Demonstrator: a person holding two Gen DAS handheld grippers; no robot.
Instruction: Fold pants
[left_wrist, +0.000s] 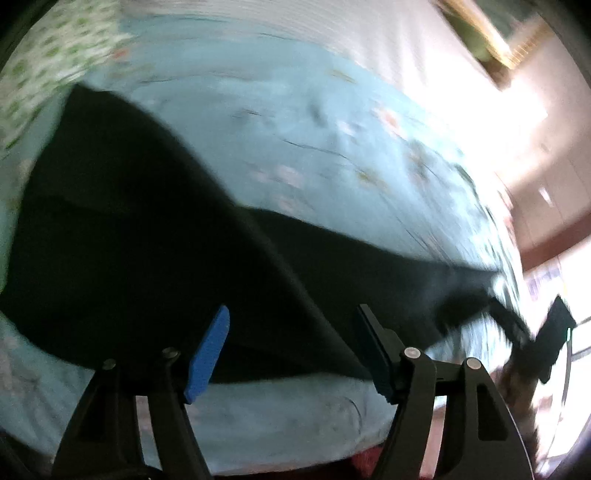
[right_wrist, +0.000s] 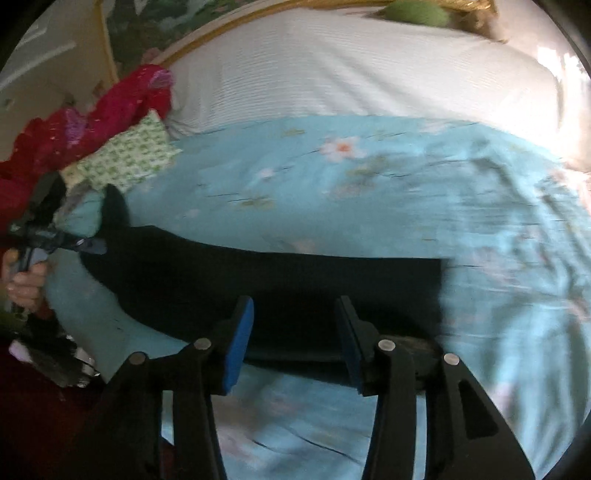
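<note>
Black pants (left_wrist: 147, 240) lie flat in a long strip on a light blue floral bedsheet (left_wrist: 295, 129). In the left wrist view my left gripper (left_wrist: 291, 314) stands open just above the near edge of the pants, with nothing pressed between its blue pads. The right wrist view shows the pants (right_wrist: 295, 280) running left to right, and my right gripper (right_wrist: 295, 302) open over their near edge, pads apart from the cloth. The left gripper (right_wrist: 55, 236) also shows at the far left end of the pants, held by a hand (right_wrist: 26, 284). The frames are blurred.
A white striped cover (right_wrist: 351, 74) lies across the far side of the bed. A green-patterned pillow (right_wrist: 125, 155) and red fabric (right_wrist: 92, 122) sit at the far left. The near bed edge (left_wrist: 258, 424) runs just below the grippers.
</note>
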